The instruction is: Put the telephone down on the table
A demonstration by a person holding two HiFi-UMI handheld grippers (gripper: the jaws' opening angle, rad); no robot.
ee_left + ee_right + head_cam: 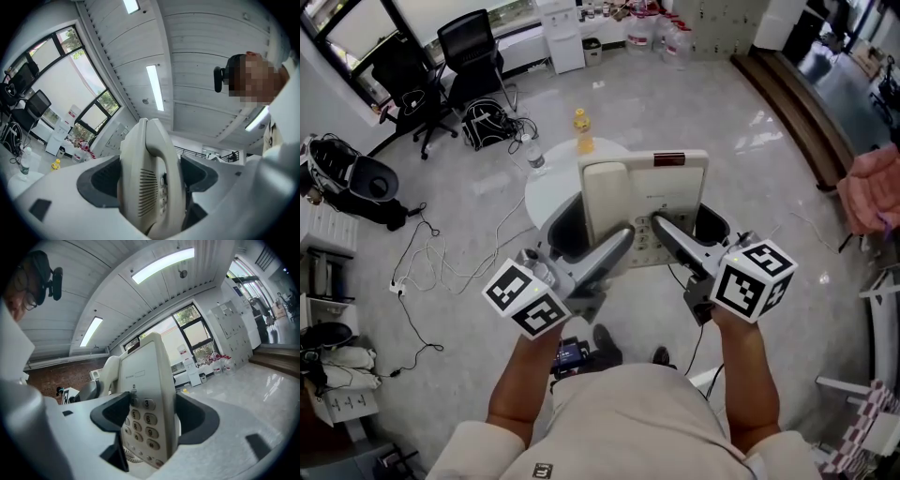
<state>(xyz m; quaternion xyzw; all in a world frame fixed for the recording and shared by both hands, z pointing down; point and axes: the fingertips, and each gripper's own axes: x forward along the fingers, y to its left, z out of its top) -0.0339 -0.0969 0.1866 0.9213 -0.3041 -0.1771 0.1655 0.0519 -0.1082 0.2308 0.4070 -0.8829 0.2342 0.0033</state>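
**user1:** How much of the job could be called done at that point?

**user2:** Not much tbh. Low in the middle of the head view, the left gripper [592, 239] and the right gripper [694, 234] were each clamped on a side edge of the telephone [645, 197]. It was held up in the centre of the frame and rested on nothing. The round white table [546, 192] was seen behind it, poking out to the left. So the carrying was judged done, and the lowering and letting go were left.

**user1:** Anything caught in one view and missed in another?

**user2:** Yep. In the left gripper view the handset [169, 168] was seen edge-on, squeezed between the dark pads. In the right gripper view the keypad [143, 427] was shown between that gripper's pads, with a bit of coiled cord [131, 457] at the bottom. Only in the head view could the telephone be placed relative to the tabletop. The near part of the top was hidden behind it. A yellow bottle [581, 131] and a clear bottle [534, 155] were made out on the far side, in the upper middle. Office chairs [459, 56] were visible at the upper left.
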